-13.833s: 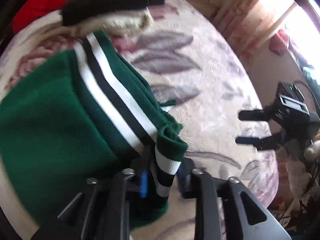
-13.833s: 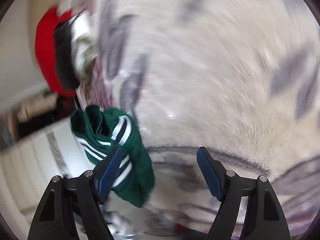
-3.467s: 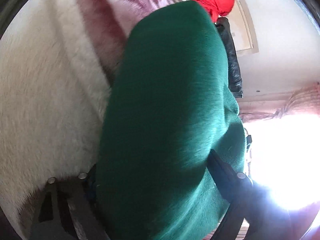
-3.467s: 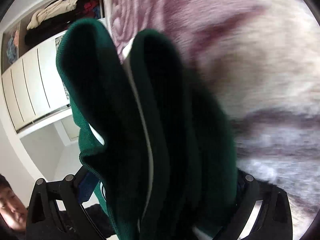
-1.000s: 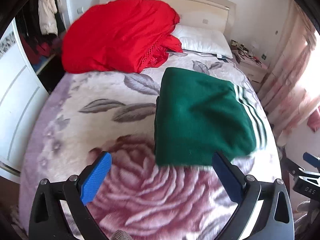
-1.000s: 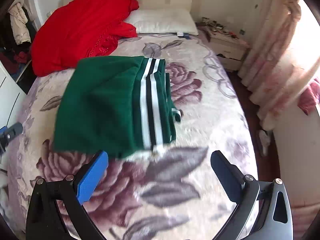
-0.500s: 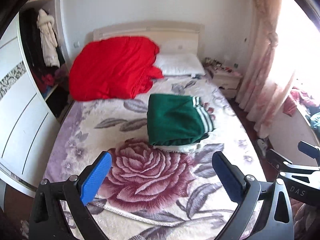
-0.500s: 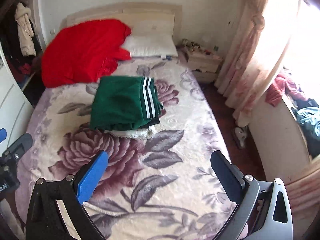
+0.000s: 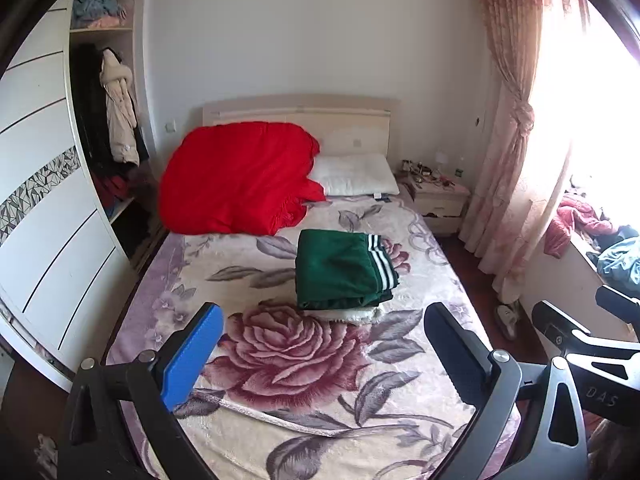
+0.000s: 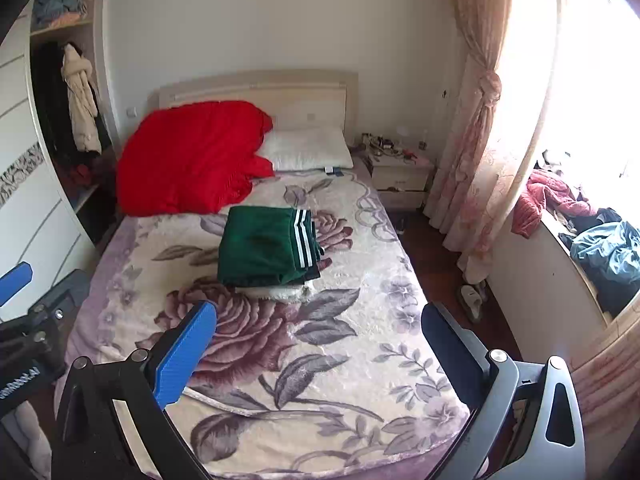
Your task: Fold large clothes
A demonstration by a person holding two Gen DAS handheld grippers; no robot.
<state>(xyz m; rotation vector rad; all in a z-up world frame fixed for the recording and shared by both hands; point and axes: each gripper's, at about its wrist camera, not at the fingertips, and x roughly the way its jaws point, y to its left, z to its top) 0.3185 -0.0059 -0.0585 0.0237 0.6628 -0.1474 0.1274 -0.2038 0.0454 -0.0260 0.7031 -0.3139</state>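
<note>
Both my grippers, left (image 9: 320,356) and right (image 10: 316,350), have pulled back, fingers spread and empty, leaving the folded green striped knit garment (image 9: 340,270) stacked mid-bed on the floral blanket (image 9: 288,360); soft stack may slump if bumped.

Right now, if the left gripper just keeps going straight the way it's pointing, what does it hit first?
Probably the folded green garment on the bed. The left gripper has its jaws open and empty, looking along the flowered blanket. Depth is unclear, so it might touch the blanket before the garment.
</note>
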